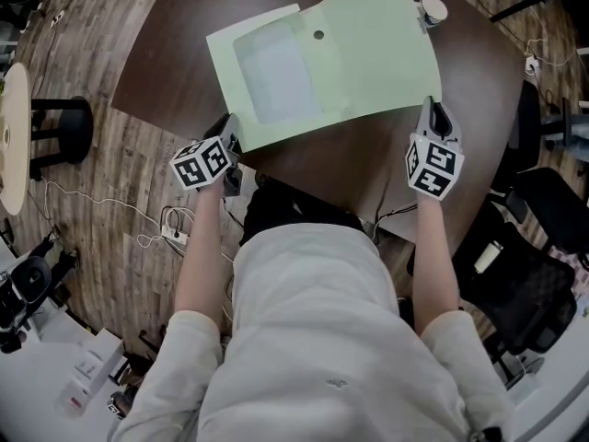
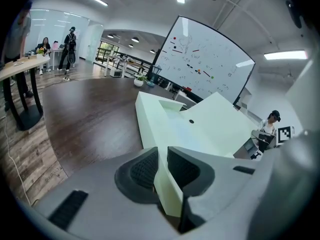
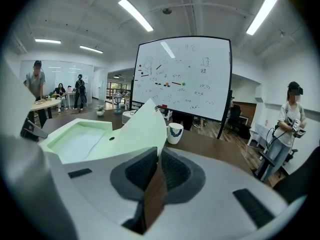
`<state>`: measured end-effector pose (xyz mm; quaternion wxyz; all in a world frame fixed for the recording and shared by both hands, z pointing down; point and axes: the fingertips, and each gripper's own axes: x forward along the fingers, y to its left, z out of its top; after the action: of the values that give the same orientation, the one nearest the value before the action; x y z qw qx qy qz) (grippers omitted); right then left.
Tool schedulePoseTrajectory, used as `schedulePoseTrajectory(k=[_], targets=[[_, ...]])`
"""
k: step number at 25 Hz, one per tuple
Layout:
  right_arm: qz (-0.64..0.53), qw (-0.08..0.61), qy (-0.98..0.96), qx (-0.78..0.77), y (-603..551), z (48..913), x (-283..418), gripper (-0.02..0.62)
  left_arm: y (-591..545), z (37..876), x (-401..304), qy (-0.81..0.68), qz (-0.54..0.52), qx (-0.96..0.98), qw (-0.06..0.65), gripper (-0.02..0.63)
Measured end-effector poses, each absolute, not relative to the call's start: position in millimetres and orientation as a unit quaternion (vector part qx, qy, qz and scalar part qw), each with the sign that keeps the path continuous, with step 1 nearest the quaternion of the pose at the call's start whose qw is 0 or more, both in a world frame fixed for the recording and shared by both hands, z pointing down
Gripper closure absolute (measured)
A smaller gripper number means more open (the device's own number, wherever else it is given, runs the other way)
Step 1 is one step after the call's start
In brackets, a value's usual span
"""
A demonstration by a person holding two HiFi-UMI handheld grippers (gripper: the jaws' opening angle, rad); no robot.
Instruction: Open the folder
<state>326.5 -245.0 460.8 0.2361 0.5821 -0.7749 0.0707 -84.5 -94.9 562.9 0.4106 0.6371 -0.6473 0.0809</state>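
A pale green folder [image 1: 322, 63] lies on the dark brown round table [image 1: 368, 168], its cover [image 3: 142, 126] raised and curving up over the shallow tray part [image 3: 80, 139]. My left gripper [image 1: 230, 129] is at the folder's near left corner, and the left gripper view shows that green edge [image 2: 167, 184] pinched between both pads, so my left gripper [image 2: 162, 156] is shut on it. My right gripper [image 1: 433, 110] sits at the cover's near right corner. Only a narrow slit stands between its jaws [image 3: 159, 154], with brown table showing through it and no folder inside.
A white cup [image 1: 431, 11] stands on the table just past the folder's right corner. A black office chair [image 1: 525, 284] is at the right, a black stool [image 1: 60, 122] at the left, and cables [image 1: 156, 228] lie on the wooden floor. A whiteboard [image 3: 185, 76] and people stand beyond.
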Motion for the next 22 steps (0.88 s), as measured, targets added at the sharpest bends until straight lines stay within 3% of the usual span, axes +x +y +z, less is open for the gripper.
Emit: schedulePoseTrajectory(k=[12, 22], targets=[[0.050, 0.207, -0.792, 0.572, -237.1, 426.9, 309.8, 0.495, -100.8, 522.8, -91.7, -0.670, 0.079, 0.655, 0.340, 0.546], [0.034, 0.156, -0.807, 0.568, -207.5, 377.3, 279.9, 0.502, -104.2, 449.3, -85.8, -0.649, 0.071, 0.704, 0.278, 0.546]])
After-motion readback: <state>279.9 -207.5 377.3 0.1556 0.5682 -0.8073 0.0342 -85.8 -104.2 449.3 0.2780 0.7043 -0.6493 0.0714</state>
